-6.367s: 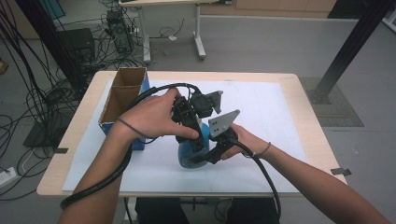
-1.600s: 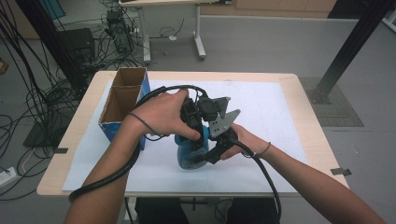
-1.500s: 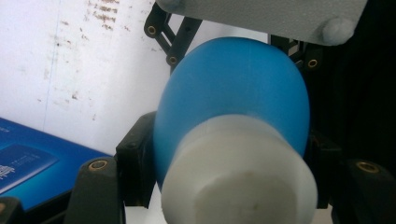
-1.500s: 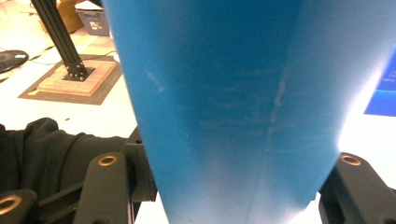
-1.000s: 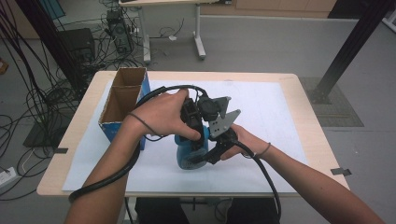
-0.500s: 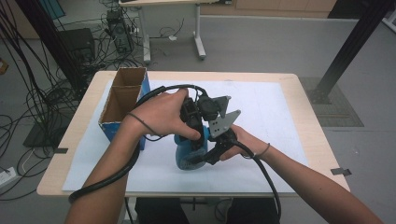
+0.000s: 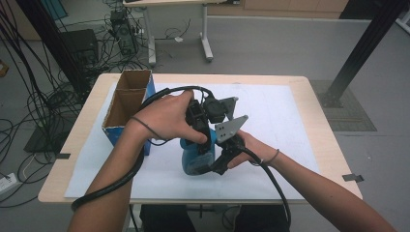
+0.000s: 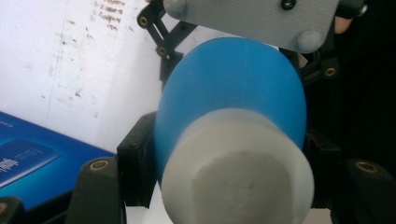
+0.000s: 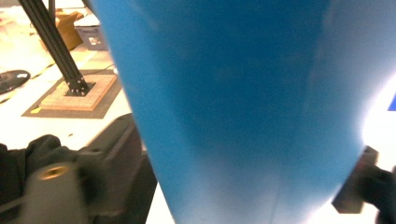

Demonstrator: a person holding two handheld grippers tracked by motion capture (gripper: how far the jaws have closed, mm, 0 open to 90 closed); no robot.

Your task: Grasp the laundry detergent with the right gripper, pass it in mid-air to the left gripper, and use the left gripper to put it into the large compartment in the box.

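A blue bottle [image 7: 195, 155] with a white cap [image 8: 236, 177] stands on the white sheet at the middle of the table. My left gripper [image 7: 202, 126] comes down over its top, and its jaws are shut on the bottle [image 8: 229, 88] just behind the cap. My right gripper [image 7: 223, 153] is shut on the bottle's blue body [image 9: 233, 93] from the right side, with a jaw on either side of it. Its grey plate [image 7: 231, 128] points upward. Both hands hold the grippers close together.
An open cardboard box [image 7: 126, 104] with a blue lower side stands at the table's left. A white paper sheet [image 7: 285, 121] covers most of the wooden table [image 7: 333, 159]. Cables trail off the front edge and lie on the floor at the left.
Since the oldest frame my left hand has shifted slightly up and right over the bottle's top. Over the last second nothing has visibly moved.
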